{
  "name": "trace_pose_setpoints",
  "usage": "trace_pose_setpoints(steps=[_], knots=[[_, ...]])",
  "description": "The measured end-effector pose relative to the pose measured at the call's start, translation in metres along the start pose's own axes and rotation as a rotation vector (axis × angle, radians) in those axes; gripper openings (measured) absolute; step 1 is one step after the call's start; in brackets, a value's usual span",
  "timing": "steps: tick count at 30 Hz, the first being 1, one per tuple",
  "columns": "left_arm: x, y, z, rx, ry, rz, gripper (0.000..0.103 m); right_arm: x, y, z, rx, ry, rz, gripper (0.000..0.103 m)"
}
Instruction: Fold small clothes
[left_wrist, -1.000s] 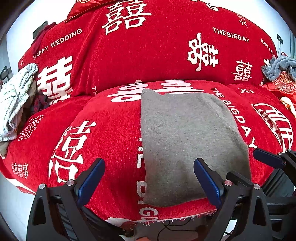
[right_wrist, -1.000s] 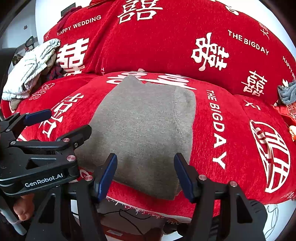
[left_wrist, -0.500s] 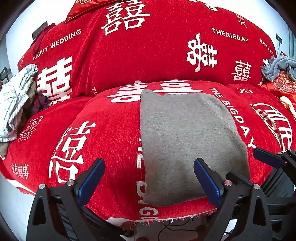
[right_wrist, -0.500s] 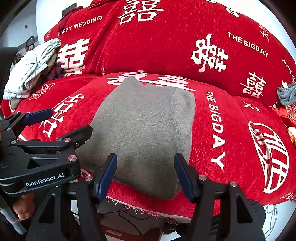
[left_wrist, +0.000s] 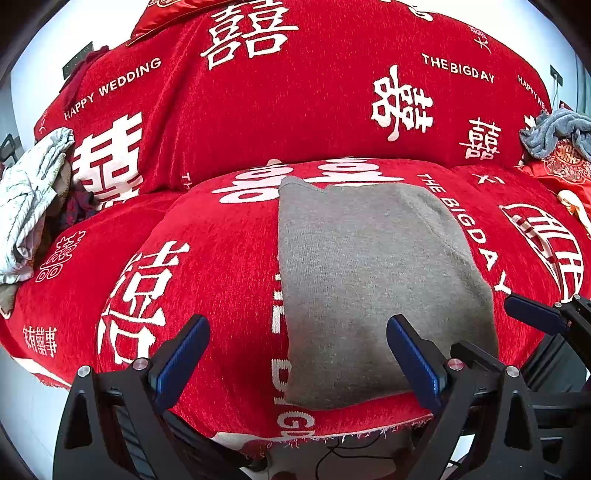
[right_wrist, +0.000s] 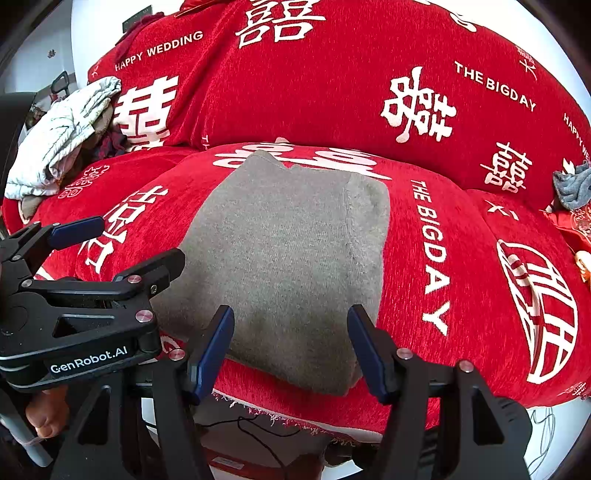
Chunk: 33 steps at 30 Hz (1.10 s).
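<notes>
Red sofa cover (left_wrist: 229, 236) bears a folded grey garment (left_wrist: 369, 280); left tool (left_wrist: 295, 354) and right tool (right_wrist: 290, 350) spread, empty.

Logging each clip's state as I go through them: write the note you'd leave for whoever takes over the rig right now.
Left gripper: open, empty, poised over the near left edge of the grey knit garment.
Right gripper: open, empty, fingers framing the garment's near right part.
Garment lies flat on the red sofa cover, apparently already folded into a rectangle.
Left: any further fold. Crumpled pale clothes and a grey-blue cloth lie at the sofa's two ends.
</notes>
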<state>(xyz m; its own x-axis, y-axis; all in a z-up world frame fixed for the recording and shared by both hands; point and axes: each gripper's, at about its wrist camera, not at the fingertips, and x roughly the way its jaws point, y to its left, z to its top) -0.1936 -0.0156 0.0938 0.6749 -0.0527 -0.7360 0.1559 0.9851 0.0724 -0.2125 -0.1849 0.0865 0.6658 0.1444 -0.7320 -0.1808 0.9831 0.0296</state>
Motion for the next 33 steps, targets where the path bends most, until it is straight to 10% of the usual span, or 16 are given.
trace_pose_setpoints(steps=[33], knots=[[0.0001, 0.0038, -0.0024, 0.004, -0.001, -0.009, 0.097, 0.0000, 0.0009, -0.0004, 0.001, 0.003, -0.001, 0.067]])
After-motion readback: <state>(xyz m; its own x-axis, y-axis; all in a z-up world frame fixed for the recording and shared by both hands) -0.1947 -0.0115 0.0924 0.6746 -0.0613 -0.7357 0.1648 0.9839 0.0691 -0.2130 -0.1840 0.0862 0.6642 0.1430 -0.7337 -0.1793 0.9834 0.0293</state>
